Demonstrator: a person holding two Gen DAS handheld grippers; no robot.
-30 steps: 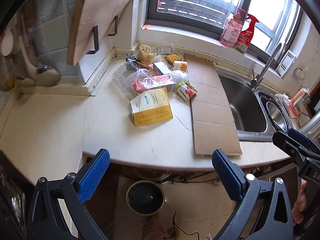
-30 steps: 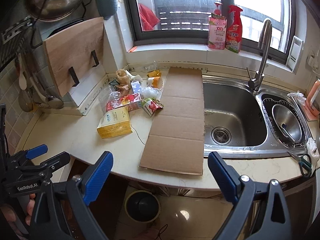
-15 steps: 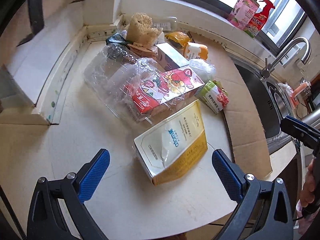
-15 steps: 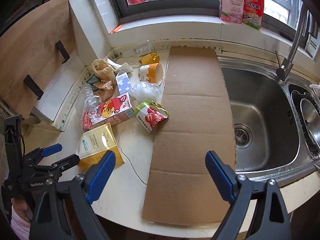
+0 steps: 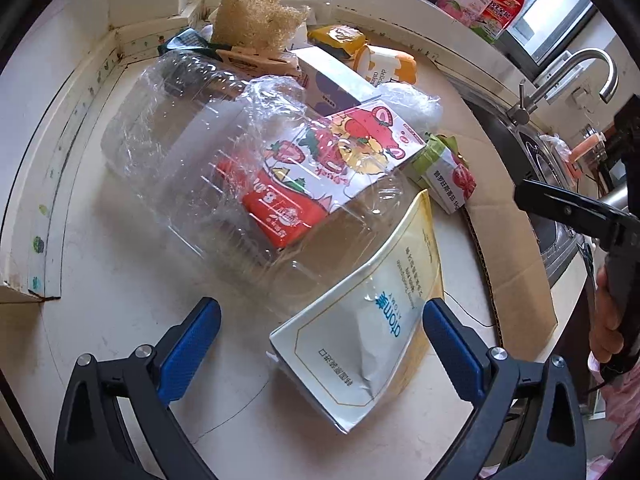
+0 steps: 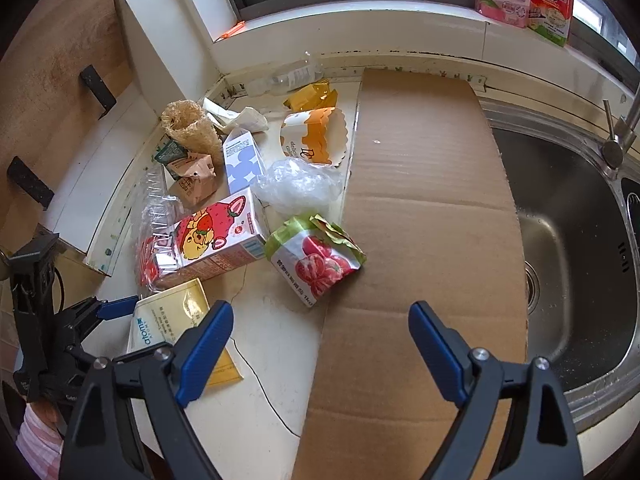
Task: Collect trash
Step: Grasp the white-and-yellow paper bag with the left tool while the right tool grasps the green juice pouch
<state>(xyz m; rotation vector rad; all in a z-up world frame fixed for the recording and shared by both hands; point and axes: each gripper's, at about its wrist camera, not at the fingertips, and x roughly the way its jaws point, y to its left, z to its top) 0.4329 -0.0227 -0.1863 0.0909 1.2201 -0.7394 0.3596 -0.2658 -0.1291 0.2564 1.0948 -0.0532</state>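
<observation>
Both of my grippers hang over the counter with their blue-padded fingers spread wide and nothing between them. My left gripper (image 5: 320, 344) sits low over the white-and-gold pouch (image 5: 360, 344), whose near corner lies in the gap between the fingers without touching either. Just beyond the pouch, a crumpled clear plastic container (image 5: 192, 168) lies on its side, partly over the strawberry-print carton (image 5: 320, 172). Beside that carton's far end rests the green tomato packet (image 5: 444, 176), its edge on the cardboard sheet (image 5: 516, 264). At the back of the pile I see a loofah (image 5: 252, 12), a blue-dotted carton (image 5: 332, 80) and an orange-and-white paper cup (image 5: 384, 64).

My right gripper (image 6: 320, 344) hovers above the near left edge of the cardboard sheet (image 6: 432, 216), which runs from the wall to the counter's front, alongside the steel sink (image 6: 576, 240). The tomato packet (image 6: 316, 256) lies just ahead of its left finger (image 6: 208, 344).
</observation>
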